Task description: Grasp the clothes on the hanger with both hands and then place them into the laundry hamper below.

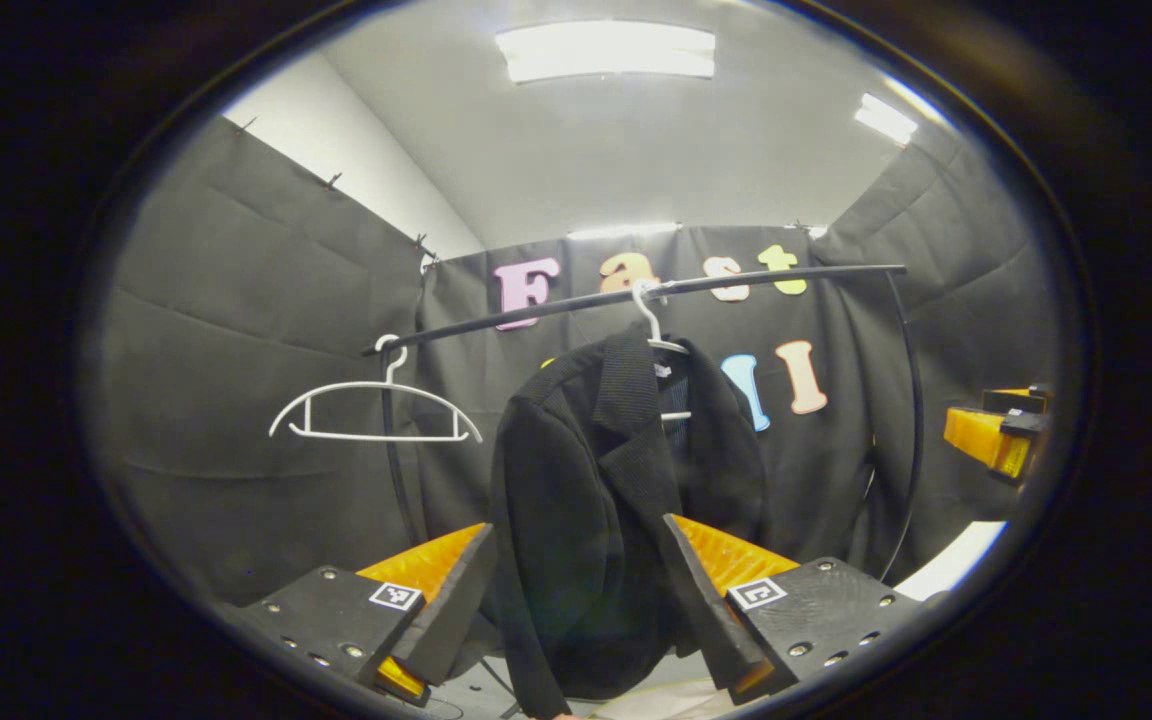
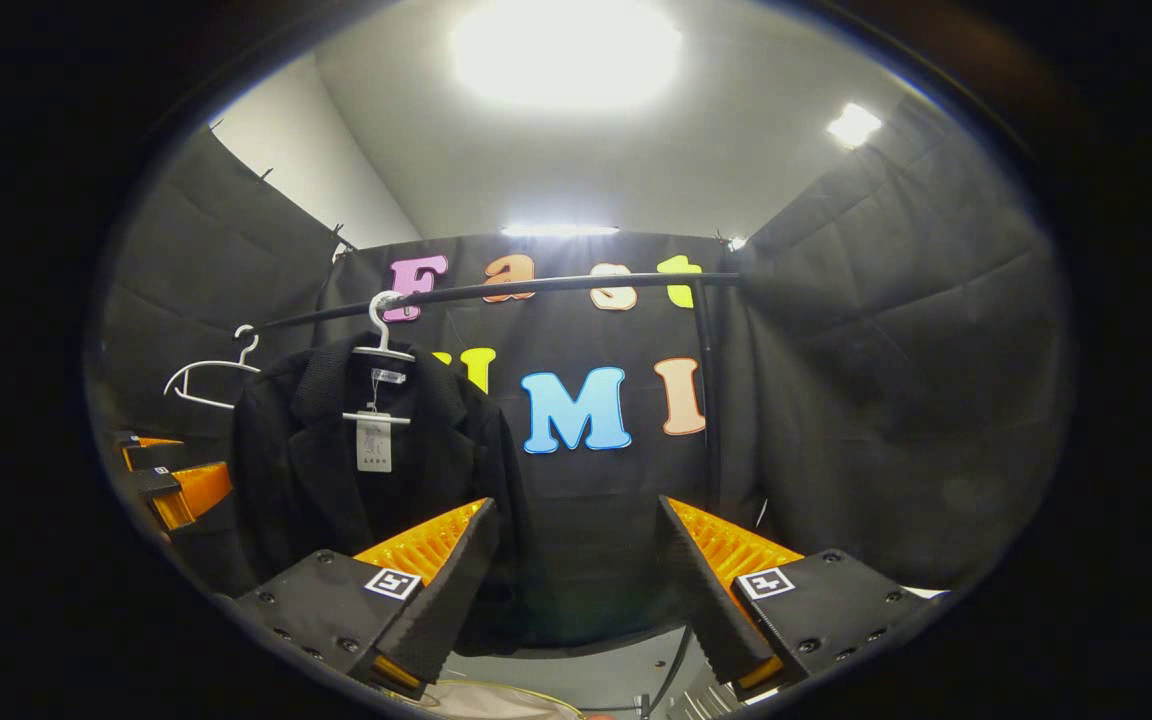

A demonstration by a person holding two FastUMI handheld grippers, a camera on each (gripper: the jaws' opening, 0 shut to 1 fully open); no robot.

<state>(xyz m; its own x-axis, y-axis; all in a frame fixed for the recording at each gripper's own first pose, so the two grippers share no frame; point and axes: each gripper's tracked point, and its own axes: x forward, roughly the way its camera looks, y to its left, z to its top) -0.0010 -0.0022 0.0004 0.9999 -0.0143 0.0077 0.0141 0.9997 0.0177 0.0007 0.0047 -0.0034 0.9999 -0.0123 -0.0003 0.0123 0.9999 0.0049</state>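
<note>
- A white paper tag [image 2: 374,441] hung at the collar of the black jacket [image 2: 336,470]; its print was too small to make out.
- Square black-and-white markers [image 1: 396,596] sat on the gripper fingers, patterns only, with no words.

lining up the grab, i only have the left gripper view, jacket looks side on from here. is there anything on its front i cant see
Observer: Yes. In the right gripper view a white tag hangs inside the open collar of the black jacket, below the hanger's hook.
Operator: where's my right gripper pointing
Observer: Its open fingers frame the booth wall right of the jacket; the right gripper is aimed past the garment, whose right edge only reaches its near finger.
Operator: and what ends the rail on that side
Observer: A black upright pole drops from the rail at its right end.
</note>
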